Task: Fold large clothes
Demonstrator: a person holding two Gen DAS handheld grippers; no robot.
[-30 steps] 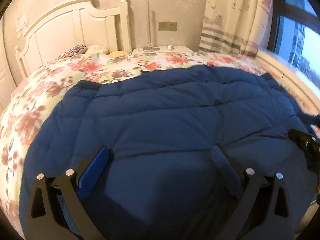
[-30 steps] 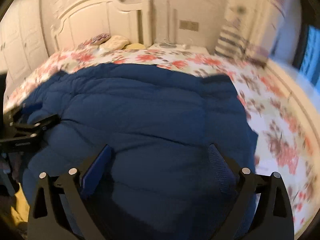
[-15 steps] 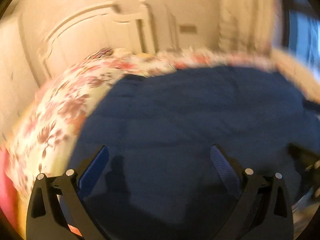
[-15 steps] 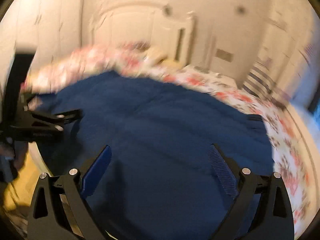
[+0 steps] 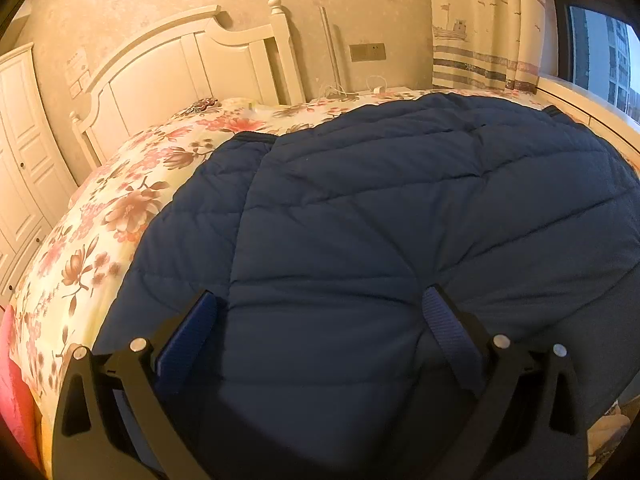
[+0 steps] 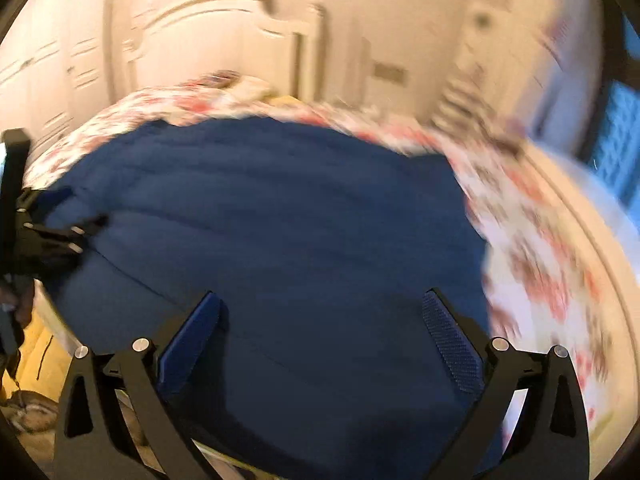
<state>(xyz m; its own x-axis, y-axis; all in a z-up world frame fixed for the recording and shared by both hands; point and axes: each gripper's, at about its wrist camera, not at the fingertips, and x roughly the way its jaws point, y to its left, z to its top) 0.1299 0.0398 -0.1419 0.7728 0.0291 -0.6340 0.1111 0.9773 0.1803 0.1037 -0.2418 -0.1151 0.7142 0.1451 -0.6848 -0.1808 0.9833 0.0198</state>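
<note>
A large navy quilted coat (image 5: 380, 208) lies spread flat on a bed with a floral cover (image 5: 100, 220). It also fills the right wrist view (image 6: 280, 216). My left gripper (image 5: 320, 312) is open and empty, over the coat's near edge towards its left side. My right gripper (image 6: 320, 312) is open and empty, over the coat's near edge towards its right side. The left gripper also shows in the right wrist view (image 6: 52, 236) at the coat's left edge. The right wrist view is blurred by motion.
A white headboard (image 5: 192, 64) stands at the far end of the bed, with pillows (image 5: 200, 106) below it. A white wardrobe (image 5: 20, 152) is at the left, a curtain (image 5: 484, 24) and window (image 5: 600, 60) at the right. A yellow garment (image 6: 36, 360) lies on the floor.
Both grippers have swung their view across the bed; the left gripper now sits nearer the coat's left edge. Both stay open and empty. The coat has not moved.
</note>
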